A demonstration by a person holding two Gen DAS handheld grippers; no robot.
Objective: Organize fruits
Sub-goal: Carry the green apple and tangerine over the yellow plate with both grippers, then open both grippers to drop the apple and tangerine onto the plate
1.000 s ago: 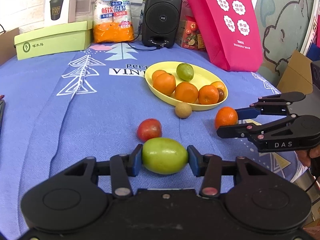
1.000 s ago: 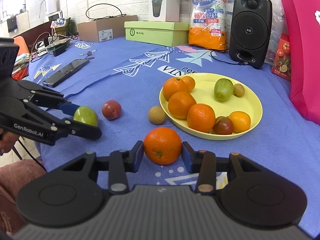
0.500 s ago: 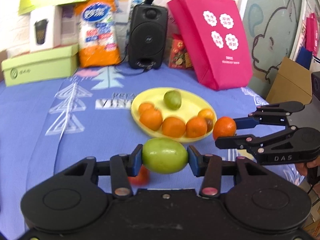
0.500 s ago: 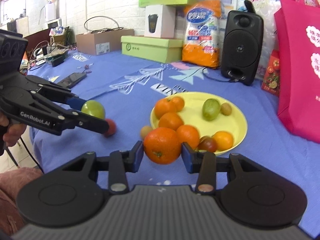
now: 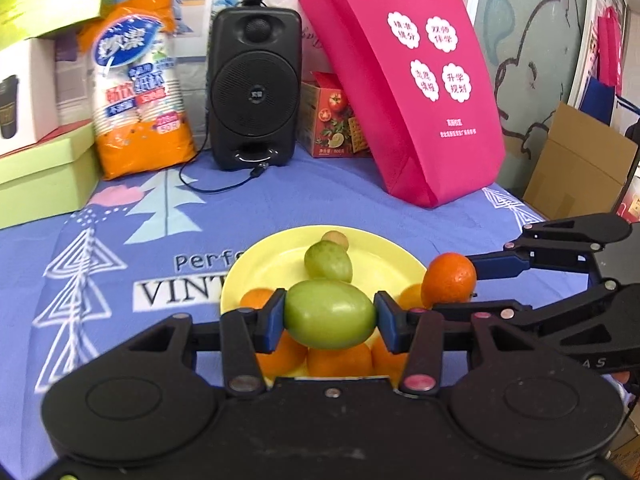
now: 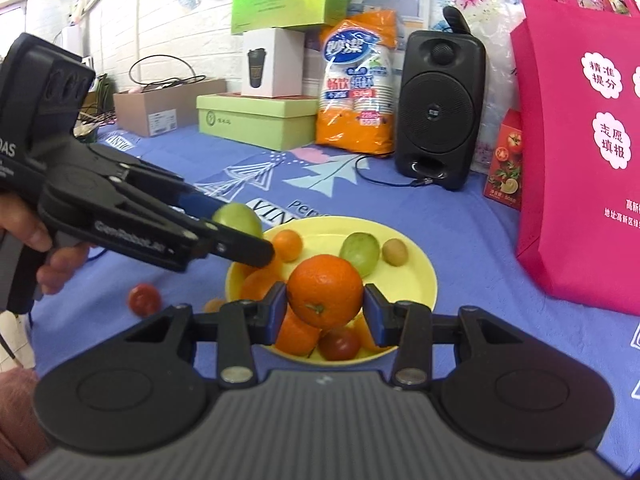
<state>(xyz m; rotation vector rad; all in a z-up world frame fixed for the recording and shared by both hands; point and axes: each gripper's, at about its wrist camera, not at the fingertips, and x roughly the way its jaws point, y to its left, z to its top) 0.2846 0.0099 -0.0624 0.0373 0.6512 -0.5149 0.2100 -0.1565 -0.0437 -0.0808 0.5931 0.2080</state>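
Observation:
My left gripper (image 5: 330, 318) is shut on a green fruit (image 5: 330, 314) and holds it above the near side of the yellow plate (image 5: 384, 256). It also shows in the right wrist view (image 6: 236, 218). My right gripper (image 6: 325, 306) is shut on an orange (image 6: 325, 291), held above the plate's (image 6: 416, 280) near edge; the orange also shows in the left wrist view (image 5: 449, 280). The plate holds several oranges, a green fruit (image 6: 360, 252), a small brown fruit (image 6: 395, 252) and a dark red one (image 6: 339, 343). A red tomato (image 6: 144, 299) and a small orange-brown fruit (image 6: 214, 305) lie on the cloth left of the plate.
A black speaker (image 5: 254, 88), a pink bag (image 5: 408, 88), a pack of paper cups (image 5: 138, 84), a fruit-printed carton (image 5: 336, 120) and green boxes (image 6: 256, 120) stand along the back of the blue tablecloth (image 5: 120, 272). A cable runs from the speaker.
Both grippers have lifted and moved forward over the plate with their fruit still held. The tomato and small fruit on the cloth have dropped out of the left wrist view.

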